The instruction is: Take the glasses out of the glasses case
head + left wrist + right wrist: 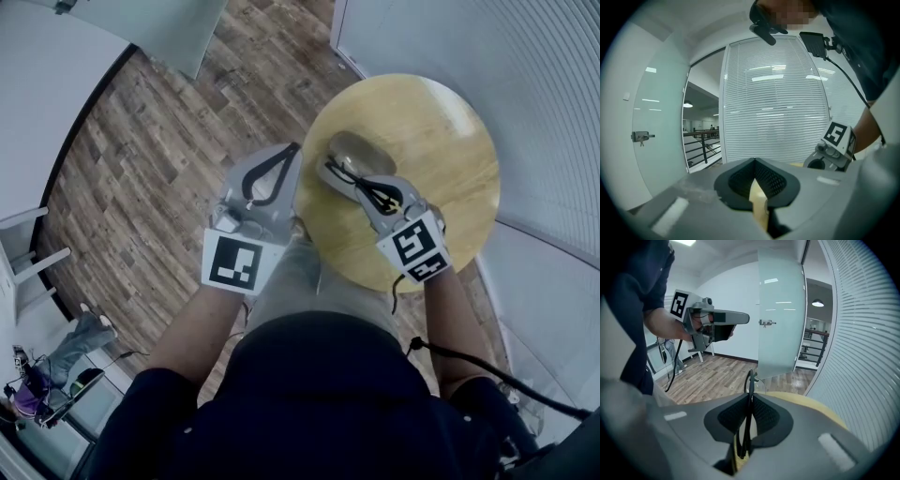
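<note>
left tongs point(754, 161) pressed together at the tips, off the counter's point(441, 141) left edge; right tongs point(750, 397) pinching the glasses point(750, 380) edge-on, long axis along the jaws, poking past the tips above the counter; head view has them pointing up-left; left gripper view misses them

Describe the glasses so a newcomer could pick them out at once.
Find the round wooden table; the right gripper is over its left side. The glasses are pinched edge-on between its jaws: a thin black frame with clear lenses, unlike the solid grey oval case lying just beyond.
</note>
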Available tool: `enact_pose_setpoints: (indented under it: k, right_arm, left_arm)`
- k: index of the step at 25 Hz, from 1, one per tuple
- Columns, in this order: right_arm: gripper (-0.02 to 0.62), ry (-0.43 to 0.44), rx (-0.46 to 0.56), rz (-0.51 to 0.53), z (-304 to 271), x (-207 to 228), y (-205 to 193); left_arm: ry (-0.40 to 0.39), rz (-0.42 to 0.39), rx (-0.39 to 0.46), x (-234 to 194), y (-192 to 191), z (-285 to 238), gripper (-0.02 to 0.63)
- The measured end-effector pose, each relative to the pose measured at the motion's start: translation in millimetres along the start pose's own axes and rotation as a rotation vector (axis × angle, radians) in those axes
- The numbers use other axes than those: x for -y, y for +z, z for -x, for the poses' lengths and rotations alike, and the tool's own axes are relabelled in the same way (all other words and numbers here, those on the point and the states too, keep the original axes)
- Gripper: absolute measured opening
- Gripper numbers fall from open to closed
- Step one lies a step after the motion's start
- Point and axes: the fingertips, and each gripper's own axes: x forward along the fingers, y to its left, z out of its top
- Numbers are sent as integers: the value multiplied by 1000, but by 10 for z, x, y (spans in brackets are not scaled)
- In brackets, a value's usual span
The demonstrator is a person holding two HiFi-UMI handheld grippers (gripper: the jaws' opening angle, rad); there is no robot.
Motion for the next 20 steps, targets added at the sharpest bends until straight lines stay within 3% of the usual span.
enact_pose_setpoints:
  k: [20]
  right_arm:
    - [35,-112,85,28,677,-125,553]
  left_arm:
    - [25,-96,123,11,688,543,6]
